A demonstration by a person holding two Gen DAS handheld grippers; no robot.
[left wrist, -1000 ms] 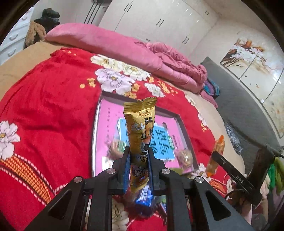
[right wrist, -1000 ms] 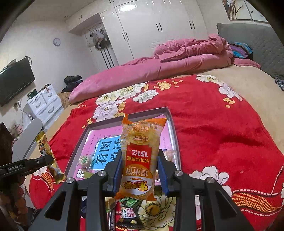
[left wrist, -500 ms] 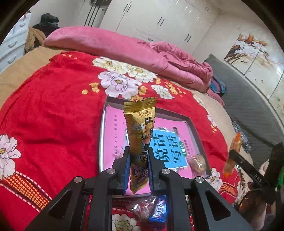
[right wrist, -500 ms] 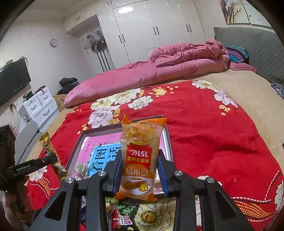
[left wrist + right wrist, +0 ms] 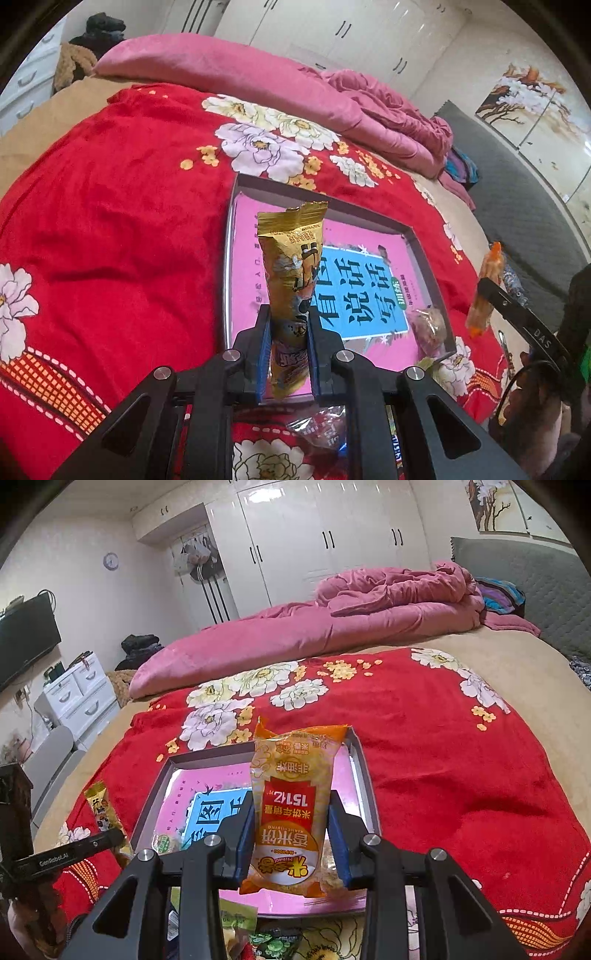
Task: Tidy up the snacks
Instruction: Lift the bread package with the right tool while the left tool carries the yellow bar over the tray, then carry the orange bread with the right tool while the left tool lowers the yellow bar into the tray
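The left gripper (image 5: 288, 354) is clamped on a slim gold snack stick (image 5: 293, 280), gripped near its lower end, the packet standing upright with its crimped top uppermost, held above the near edge of the box tray (image 5: 424, 254). The right gripper (image 5: 291, 843) is clamped on a wider orange rice-cracker packet (image 5: 291, 805), also upright, printed face toward the camera and inverted, held above the tray's near right corner. The tray is shallow, grey-walled, with a pink and blue printed floor, and lies on the red floral blanket (image 5: 110, 221) spread over the bed. Inside the tray, a small round wrapped snack (image 5: 430, 326) rests against the right wall near the near right corner; a green-labelled small packet (image 5: 162, 842) lies at the near left corner. Loose wrapped snacks (image 5: 273, 941) lie on the blanket just before the tray's near edge. A pink quilt (image 5: 314, 631) is bunched along the bed's far edge.
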